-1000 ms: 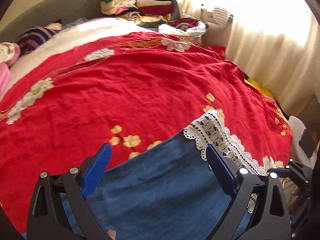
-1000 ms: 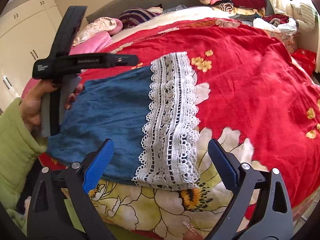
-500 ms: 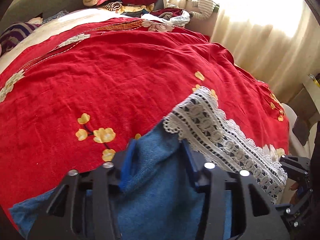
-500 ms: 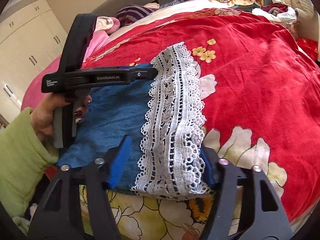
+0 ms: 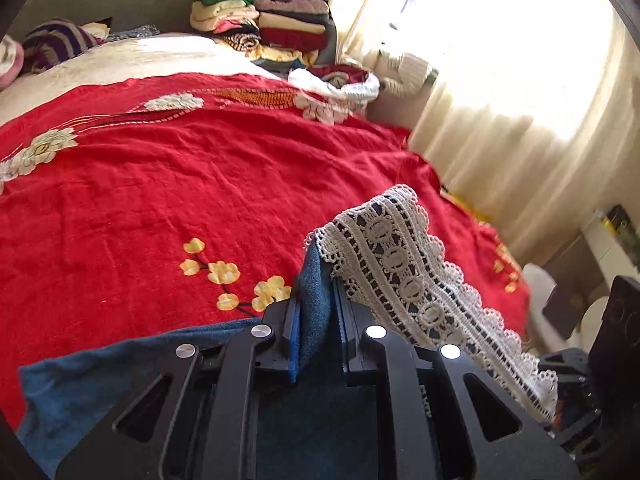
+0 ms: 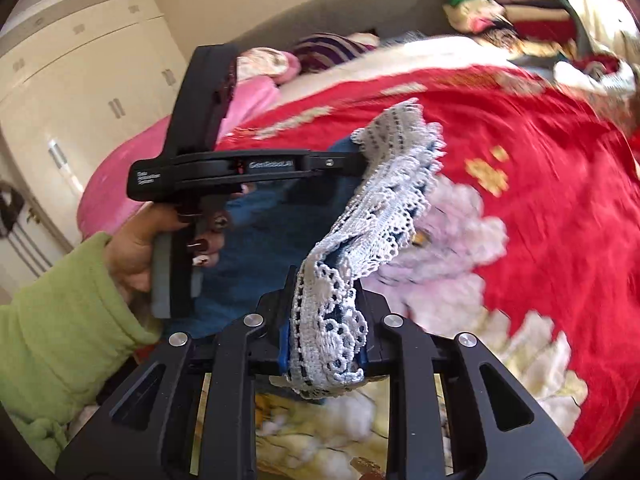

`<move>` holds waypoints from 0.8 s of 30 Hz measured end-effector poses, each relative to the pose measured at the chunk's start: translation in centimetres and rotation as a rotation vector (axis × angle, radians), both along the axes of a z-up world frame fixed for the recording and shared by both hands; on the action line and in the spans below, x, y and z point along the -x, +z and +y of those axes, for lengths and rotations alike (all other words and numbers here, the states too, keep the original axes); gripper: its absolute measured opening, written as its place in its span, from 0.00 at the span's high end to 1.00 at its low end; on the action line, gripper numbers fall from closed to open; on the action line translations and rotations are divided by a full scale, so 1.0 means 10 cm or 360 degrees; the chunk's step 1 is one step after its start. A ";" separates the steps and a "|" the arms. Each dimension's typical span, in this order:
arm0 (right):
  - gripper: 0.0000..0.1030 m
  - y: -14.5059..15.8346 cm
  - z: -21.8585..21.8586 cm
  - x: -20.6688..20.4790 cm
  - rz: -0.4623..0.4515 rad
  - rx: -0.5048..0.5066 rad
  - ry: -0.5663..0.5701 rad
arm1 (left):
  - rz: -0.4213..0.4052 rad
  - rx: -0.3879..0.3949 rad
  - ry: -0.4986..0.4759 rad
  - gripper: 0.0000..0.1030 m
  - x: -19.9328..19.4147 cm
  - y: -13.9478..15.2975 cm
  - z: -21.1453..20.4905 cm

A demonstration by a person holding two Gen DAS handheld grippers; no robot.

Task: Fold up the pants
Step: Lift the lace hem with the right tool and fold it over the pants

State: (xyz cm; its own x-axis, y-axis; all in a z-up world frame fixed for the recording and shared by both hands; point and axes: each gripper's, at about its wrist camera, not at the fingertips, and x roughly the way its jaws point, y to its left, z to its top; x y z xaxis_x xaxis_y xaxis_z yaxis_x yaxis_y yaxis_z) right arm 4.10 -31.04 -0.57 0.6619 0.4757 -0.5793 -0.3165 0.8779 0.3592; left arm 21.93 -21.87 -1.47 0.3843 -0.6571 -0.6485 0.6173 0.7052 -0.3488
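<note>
The pants are blue denim with a white lace hem and lie at the near edge of a red bedspread. My left gripper is shut on the denim just beside the lace and lifts that corner. My right gripper is shut on the other end of the lace hem, which hangs raised between the two grippers. The left gripper also shows in the right wrist view, held by a hand in a green sleeve.
The red floral bedspread stretches away ahead. Stacks of folded clothes sit at the far corner by the curtain. Pillows lie at the head, with white wardrobe doors beyond.
Both grippers went from open to shut on the hem end of the pants. The lace edge has lifted off the bed.
</note>
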 end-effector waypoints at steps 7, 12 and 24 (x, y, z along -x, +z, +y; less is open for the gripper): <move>0.84 0.17 0.65 -0.08 -0.0076 0.0112 0.0225 | 0.0016 0.0096 0.0138 0.87 0.04 0.04 0.56; 0.84 0.08 1.10 -0.19 -0.0034 0.0200 0.0353 | 0.0107 0.0150 0.0311 0.80 0.03 -0.12 1.04; 0.80 -0.09 2.13 -0.06 -0.0073 0.0544 0.0709 | 0.0115 0.0427 0.0778 0.41 0.41 -0.01 2.50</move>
